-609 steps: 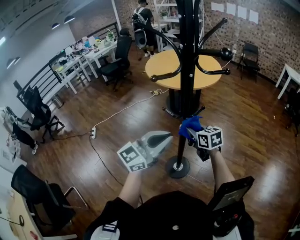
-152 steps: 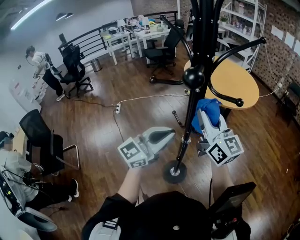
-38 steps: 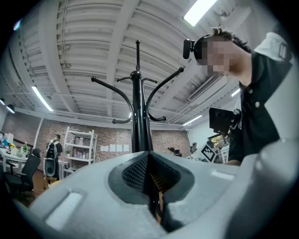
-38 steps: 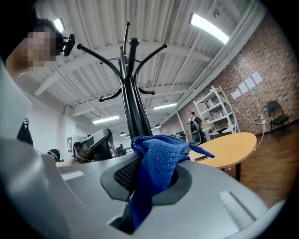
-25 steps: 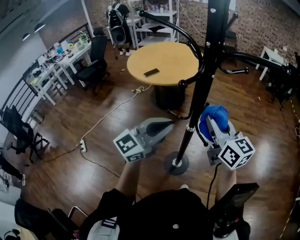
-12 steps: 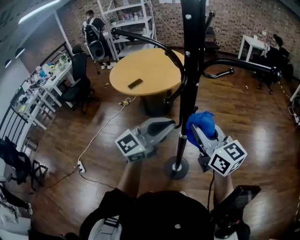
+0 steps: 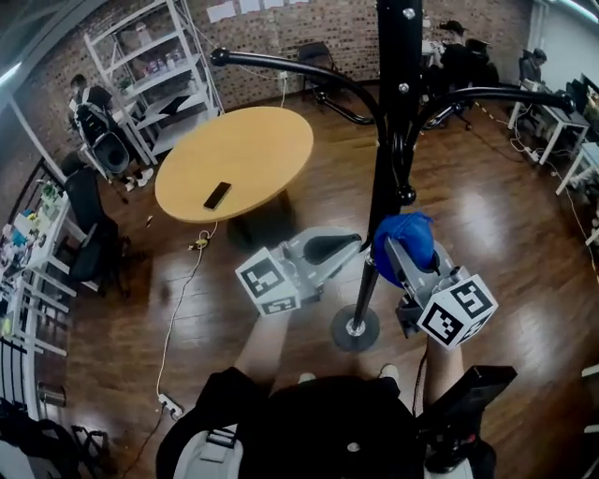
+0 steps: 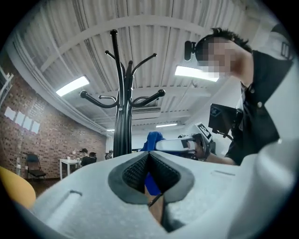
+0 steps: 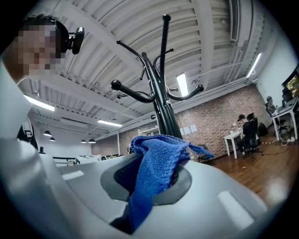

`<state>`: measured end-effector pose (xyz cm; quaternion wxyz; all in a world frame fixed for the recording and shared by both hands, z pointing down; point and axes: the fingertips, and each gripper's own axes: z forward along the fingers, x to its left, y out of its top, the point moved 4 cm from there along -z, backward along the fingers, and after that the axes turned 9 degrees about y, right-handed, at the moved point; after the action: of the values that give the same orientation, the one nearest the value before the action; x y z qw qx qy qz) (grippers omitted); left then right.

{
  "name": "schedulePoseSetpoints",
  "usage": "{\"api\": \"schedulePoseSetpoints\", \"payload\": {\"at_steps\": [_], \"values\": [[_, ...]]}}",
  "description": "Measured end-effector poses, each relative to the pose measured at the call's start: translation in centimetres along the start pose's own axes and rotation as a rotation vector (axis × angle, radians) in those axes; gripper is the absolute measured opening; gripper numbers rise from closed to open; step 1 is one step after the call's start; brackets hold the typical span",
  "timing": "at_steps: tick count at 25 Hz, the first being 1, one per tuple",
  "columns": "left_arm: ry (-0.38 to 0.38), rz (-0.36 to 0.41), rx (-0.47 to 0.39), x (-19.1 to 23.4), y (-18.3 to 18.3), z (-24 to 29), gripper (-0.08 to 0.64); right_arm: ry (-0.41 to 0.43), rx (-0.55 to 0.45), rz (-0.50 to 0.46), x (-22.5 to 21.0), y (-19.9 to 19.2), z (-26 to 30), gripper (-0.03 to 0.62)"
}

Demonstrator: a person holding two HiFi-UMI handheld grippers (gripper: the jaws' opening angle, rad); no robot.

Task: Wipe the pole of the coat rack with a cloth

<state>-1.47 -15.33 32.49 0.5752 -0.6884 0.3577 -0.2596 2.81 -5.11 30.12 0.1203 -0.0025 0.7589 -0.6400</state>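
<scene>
In the head view, the right claw (image 7: 391, 251) is holding the blue cloth (image 7: 404, 239) just beside the pole (image 7: 394, 112) at centre frame, so the wiping looks under way. In the left gripper view, the left claw (image 8: 148, 165) is sitting pressed together, empty. In the right gripper view, the cloth is bulging from the pinching jaws. Next, I'd say, comes sliding it along the pole.

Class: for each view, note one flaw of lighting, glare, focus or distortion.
Head view: fisheye curves the red brick wall; pale glare streaks the dark wooden floor. Left gripper view: the white ceiling strip light is blown out. Right gripper view: the blue knitted cloth is sharp; corners are vignetted black.
</scene>
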Motion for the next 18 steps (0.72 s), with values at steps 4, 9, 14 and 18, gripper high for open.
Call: {"api": "schedulePoseSetpoints", "payload": {"at_steps": [4, 9, 14, 18], "values": [[-0.118, -0.039, 0.012, 0.0, 0.1, -2.5, -0.003, -0.161, -0.019, 0.013, 2.7, -2.3, 0.4, 0.041], [-0.185, -0.045, -0.008, -1.6, 2.0, -7.2, -0.003, -0.28, -0.003, -0.061, 7.9, -3.5, 1.3, 0.041], [-0.217, -0.052, 0.017, -2.8, 1.8, -7.7, -0.003, -0.307, -0.036, -0.055, 8.4, -3.8, 0.7, 0.04], [-0.206, -0.038, 0.01, -2.4, 1.5, -7.1, -0.003, -0.335, -0.045, -0.074, 7.1, -4.0, 0.5, 0.038]]}}
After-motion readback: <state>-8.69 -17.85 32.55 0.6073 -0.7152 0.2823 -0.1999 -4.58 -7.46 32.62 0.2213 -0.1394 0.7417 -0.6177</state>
